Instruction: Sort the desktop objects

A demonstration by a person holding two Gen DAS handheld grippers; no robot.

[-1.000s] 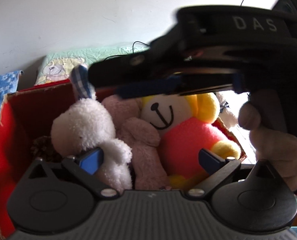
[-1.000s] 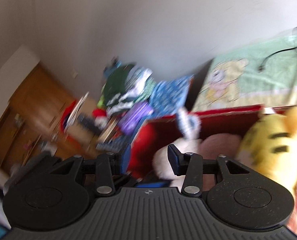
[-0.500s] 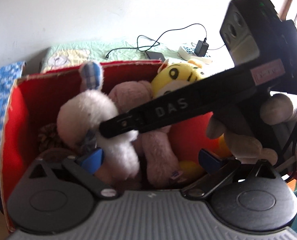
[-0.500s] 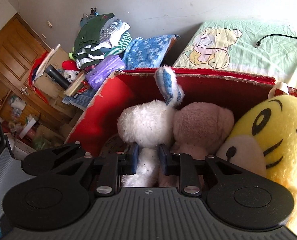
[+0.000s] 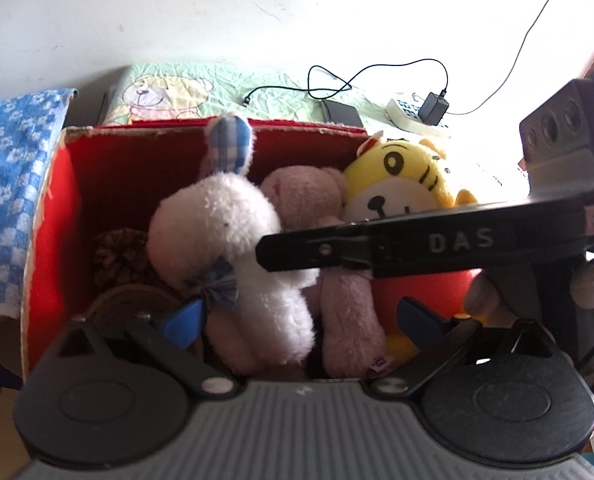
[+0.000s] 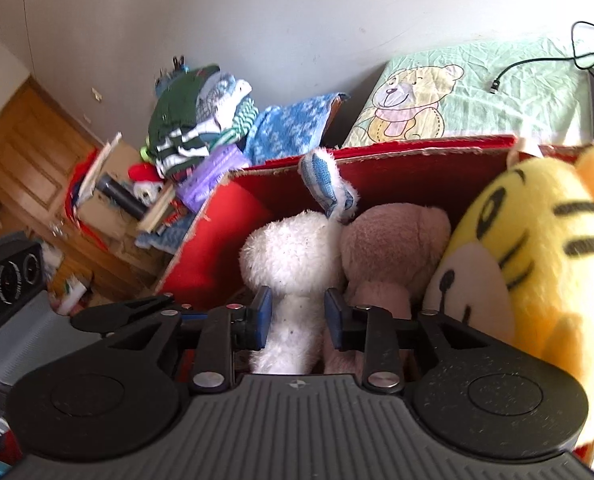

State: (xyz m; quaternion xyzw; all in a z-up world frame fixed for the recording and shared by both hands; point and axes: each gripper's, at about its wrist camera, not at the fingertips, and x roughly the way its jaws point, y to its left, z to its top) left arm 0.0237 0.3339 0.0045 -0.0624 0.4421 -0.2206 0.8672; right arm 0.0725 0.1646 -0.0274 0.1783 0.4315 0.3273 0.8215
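The right gripper has its blue-padded fingers closed in on either side of the body of the fluffy white plush rabbit, pads against the fur just below the head; whether they squeeze it firmly cannot be told. In the left wrist view the same gripper reaches in from the right as a black bar marked DAS, its tip lying over the rabbit's chest, with a person's hand around its handle. The left gripper hangs with its jaws spread wide, its blue pads to each side of the toys and closed on nothing. The rabbit sits upright in the left-middle of the open red cardboard box, one blue checked ear rising above the back rim. Touching it on the right is a dusty pink plush bear, and beyond that, against the right wall, a yellow plush tiger with black stripes. A brown pine cone lies in the near-left corner of the box beside the rabbit. Behind the box lies a pale green cloth printed with a teddy bear, with a black cable and a charger across it, and a blue patterned towel to the left.
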